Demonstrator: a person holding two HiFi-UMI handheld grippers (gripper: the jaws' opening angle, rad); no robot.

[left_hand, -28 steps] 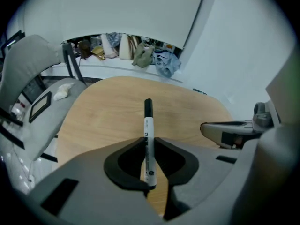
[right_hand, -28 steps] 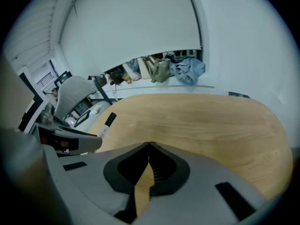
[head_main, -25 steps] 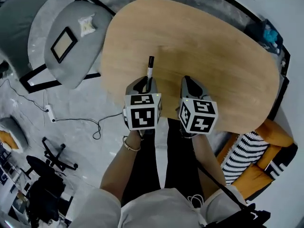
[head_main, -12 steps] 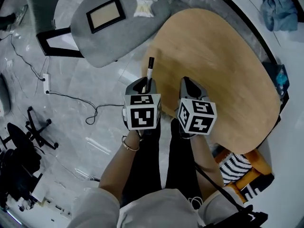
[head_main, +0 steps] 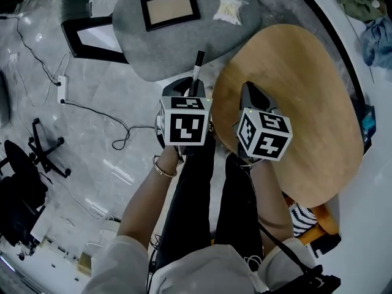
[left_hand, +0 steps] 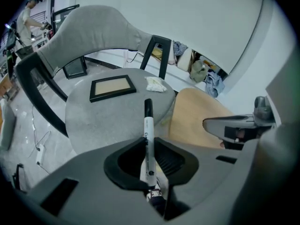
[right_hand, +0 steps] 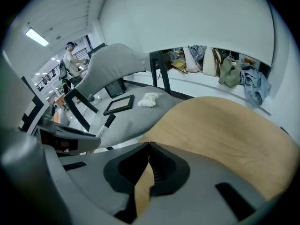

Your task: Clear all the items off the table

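Grey chair (head_main: 165, 51) stood beside the worktop (head_main: 294, 103). Left tongs (left_hand: 148, 144) clamped a marker (left_hand: 147, 123), its tip over the chair's edge; right tongs (right_hand: 149, 145), clenched empty, hung right of the chair.

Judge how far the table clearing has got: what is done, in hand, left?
Done: the table shows only bare wood; a picture frame and a white packet lie on the grey chair seat. In hand: the left gripper is shut on a marker, by the chair; the right gripper is shut and empty. Left: probably only setting the marker down off the table.
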